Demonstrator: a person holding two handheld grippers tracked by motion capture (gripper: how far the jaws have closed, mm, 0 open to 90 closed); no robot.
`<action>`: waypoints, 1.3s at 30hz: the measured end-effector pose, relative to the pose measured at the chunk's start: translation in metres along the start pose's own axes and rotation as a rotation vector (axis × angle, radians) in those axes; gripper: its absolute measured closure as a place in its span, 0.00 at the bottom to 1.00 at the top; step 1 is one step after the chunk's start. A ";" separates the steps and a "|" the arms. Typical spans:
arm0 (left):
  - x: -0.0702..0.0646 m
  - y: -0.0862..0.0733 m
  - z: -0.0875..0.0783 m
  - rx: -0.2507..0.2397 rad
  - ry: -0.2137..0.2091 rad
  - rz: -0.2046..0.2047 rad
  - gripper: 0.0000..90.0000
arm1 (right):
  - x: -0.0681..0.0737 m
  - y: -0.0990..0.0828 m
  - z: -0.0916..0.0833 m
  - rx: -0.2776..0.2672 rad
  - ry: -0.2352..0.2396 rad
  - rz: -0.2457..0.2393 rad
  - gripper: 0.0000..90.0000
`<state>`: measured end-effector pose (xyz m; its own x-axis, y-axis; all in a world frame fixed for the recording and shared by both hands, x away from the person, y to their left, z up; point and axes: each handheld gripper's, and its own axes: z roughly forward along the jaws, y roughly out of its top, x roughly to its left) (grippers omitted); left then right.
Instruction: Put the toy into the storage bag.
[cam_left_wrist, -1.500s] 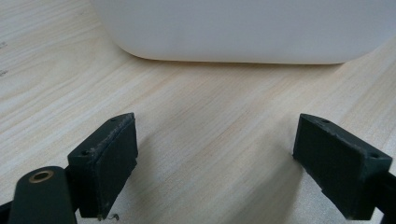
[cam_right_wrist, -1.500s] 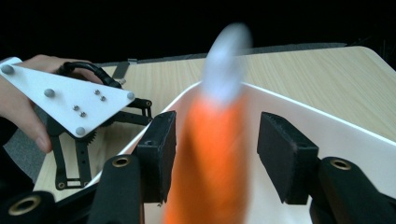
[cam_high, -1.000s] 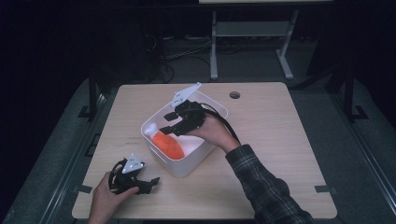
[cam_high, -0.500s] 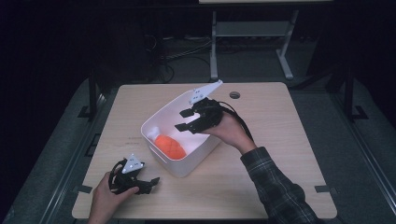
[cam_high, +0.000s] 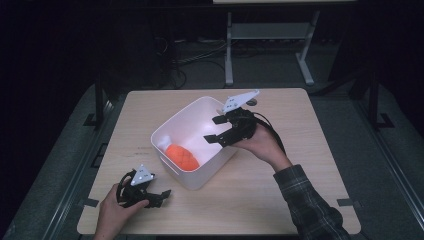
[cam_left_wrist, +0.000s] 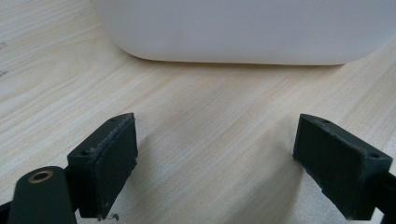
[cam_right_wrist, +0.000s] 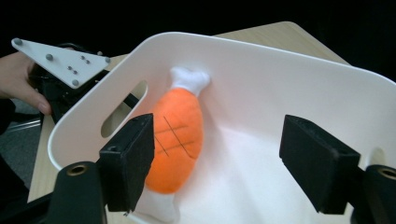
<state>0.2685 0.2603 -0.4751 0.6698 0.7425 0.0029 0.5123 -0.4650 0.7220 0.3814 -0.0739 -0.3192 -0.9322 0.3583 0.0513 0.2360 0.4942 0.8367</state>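
Note:
An orange plush drumstick with white ends lies inside a white plastic bin in the middle of the table. My right gripper hovers over the bin's right rim, pointing into it; its jaws have just been opening and stand wide apart with nothing between them. My left gripper rests on the table near the front left corner, open and empty, facing the bin's outer wall.
The light wooden table has bare room to the right and front of the bin. A small dark round mark sits at the table's far edge. Dark floor and a metal stand lie beyond.
My right gripper has drawn back from deep inside the bin to its right rim, and its jaws have spread wider. The drumstick stays in the bin. The left gripper has not moved.

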 end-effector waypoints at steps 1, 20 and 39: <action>0.000 0.000 0.000 0.000 0.001 0.000 0.14 | 0.000 -0.003 -0.003 -0.004 -0.003 0.008 0.29; 0.000 0.000 0.000 0.001 0.001 0.001 0.14 | -0.001 -0.063 -0.043 -0.038 -0.096 0.102 0.26; -0.001 -0.001 -0.001 0.004 0.003 0.002 0.14 | 0.009 -0.136 -0.059 -0.029 -0.171 0.219 0.21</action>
<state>0.2675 0.2605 -0.4750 0.6693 0.7430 0.0058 0.5131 -0.4679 0.7196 0.3247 -0.1851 -0.4004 -0.7995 0.5837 0.1421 0.4166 0.3682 0.8312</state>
